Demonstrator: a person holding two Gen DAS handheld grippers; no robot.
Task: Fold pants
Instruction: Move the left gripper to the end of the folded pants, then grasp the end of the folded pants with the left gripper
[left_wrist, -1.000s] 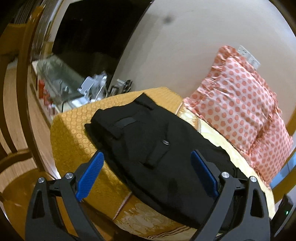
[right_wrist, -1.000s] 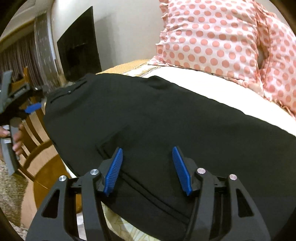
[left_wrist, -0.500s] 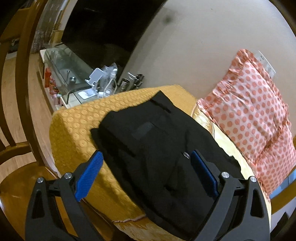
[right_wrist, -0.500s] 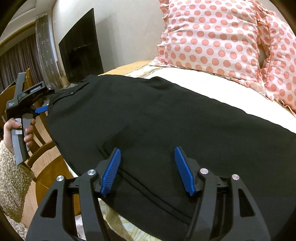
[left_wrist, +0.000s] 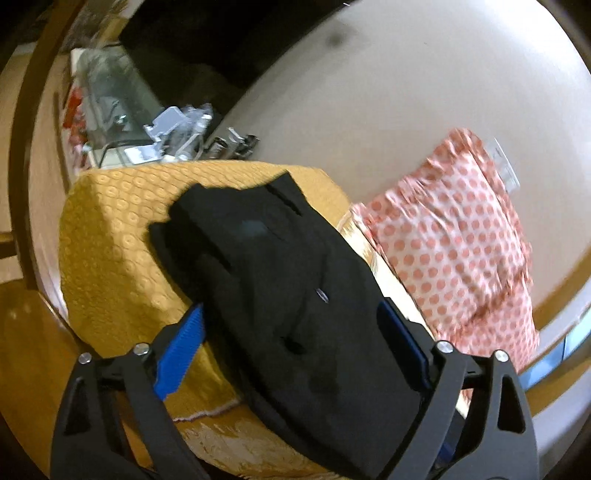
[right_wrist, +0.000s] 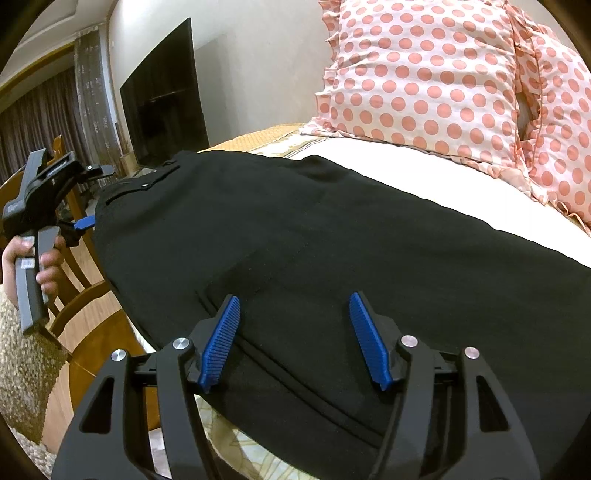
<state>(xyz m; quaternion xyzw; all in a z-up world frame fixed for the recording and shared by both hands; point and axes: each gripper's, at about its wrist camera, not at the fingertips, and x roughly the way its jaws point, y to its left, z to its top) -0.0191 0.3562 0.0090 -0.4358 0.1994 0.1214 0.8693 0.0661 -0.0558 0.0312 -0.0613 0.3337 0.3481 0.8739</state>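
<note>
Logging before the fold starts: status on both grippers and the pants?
Left gripper open, jaws just closing a little at the waistband end. Right gripper open over the fabric, no grip. Black pants flat on the bed. Polka-dot pillows beyond, clear.

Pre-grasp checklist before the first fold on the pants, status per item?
1. Pants laid flat on the bed: ok, though the waistband end looks slightly bunched in the left wrist view.
2. Left gripper at the waistband end: ok. Its jaws have just been closing a little, cloth lies between the fingers, not pinched yet.
3. Right gripper over the near edge of the leg: ok, jaws apart, nothing gripped.
4. Fingers touching the cloth: cannot tell.
5. Polka-dot pillows clear of the pants: ok, they sit apart from the fabric.
6. Leg hems aligned: cannot tell, out of view.
</note>
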